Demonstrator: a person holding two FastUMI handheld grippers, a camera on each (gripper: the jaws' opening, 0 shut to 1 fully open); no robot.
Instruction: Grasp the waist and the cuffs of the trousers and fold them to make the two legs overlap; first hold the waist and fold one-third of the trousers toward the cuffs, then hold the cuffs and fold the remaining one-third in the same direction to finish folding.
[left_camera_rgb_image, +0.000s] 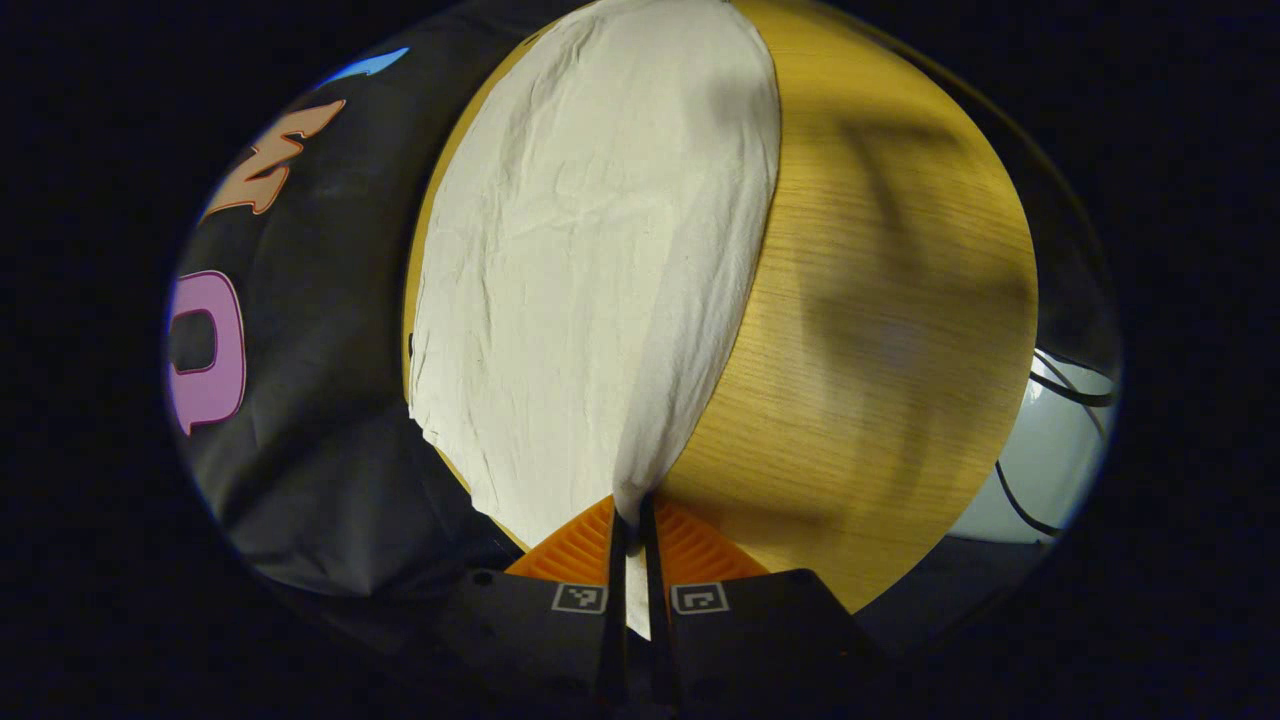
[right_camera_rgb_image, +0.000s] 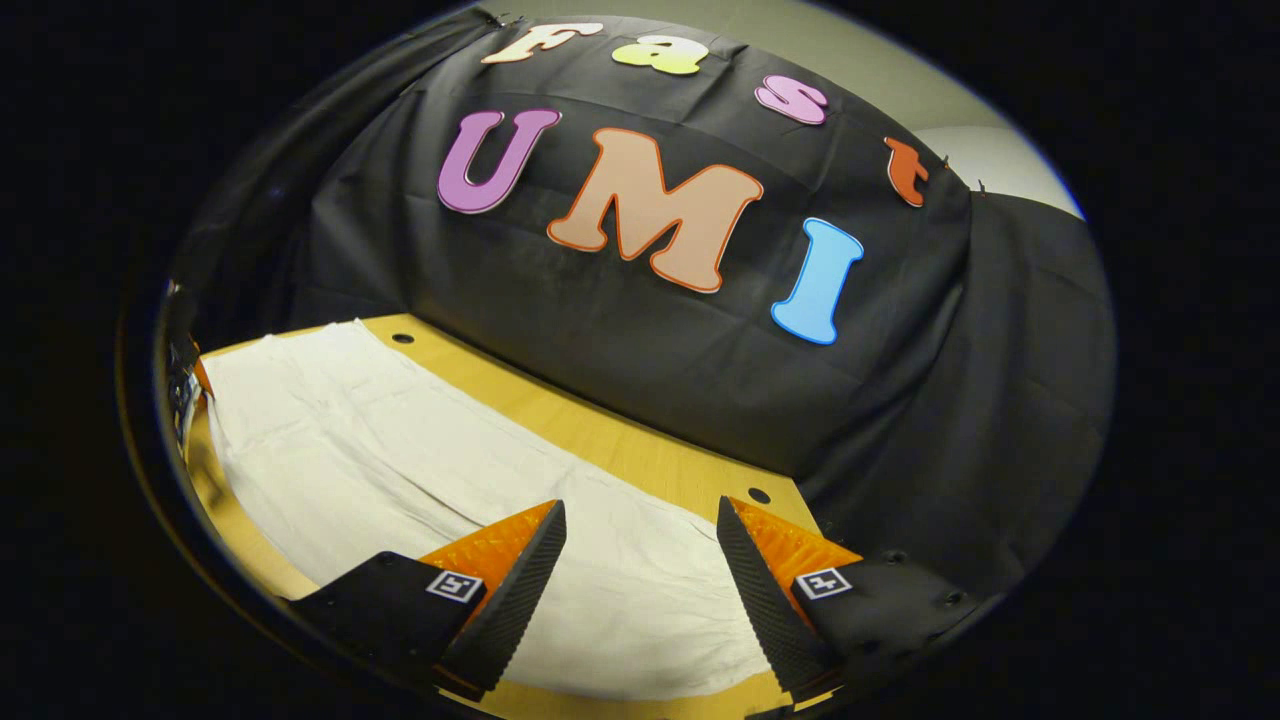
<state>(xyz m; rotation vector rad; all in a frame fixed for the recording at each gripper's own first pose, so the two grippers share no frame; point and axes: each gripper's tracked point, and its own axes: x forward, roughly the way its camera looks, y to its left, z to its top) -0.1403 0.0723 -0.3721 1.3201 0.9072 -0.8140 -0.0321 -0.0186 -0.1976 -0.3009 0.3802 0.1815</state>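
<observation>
The white trousers (left_camera_rgb_image: 590, 260) lie spread lengthwise on the wooden table (left_camera_rgb_image: 880, 350) in the left gripper view. My left gripper (left_camera_rgb_image: 632, 525) is shut on a pinched edge of the cloth at the near end, lifting a ridge of fabric that runs away from the fingers. In the right gripper view the trousers (right_camera_rgb_image: 400, 470) stretch across the table (right_camera_rgb_image: 620, 445) from the far left to the near side. My right gripper (right_camera_rgb_image: 640, 520) hovers open above the near end of the cloth, with nothing between its fingers. The other gripper (right_camera_rgb_image: 185, 385) shows small at the far left end of the trousers.
The black booth wall (right_camera_rgb_image: 700, 330) rises right behind the table's back edge. Small round holes (right_camera_rgb_image: 757, 495) mark the tabletop near that edge. Black cables (left_camera_rgb_image: 1060, 390) run over a pale floor past the table's right edge in the left gripper view.
</observation>
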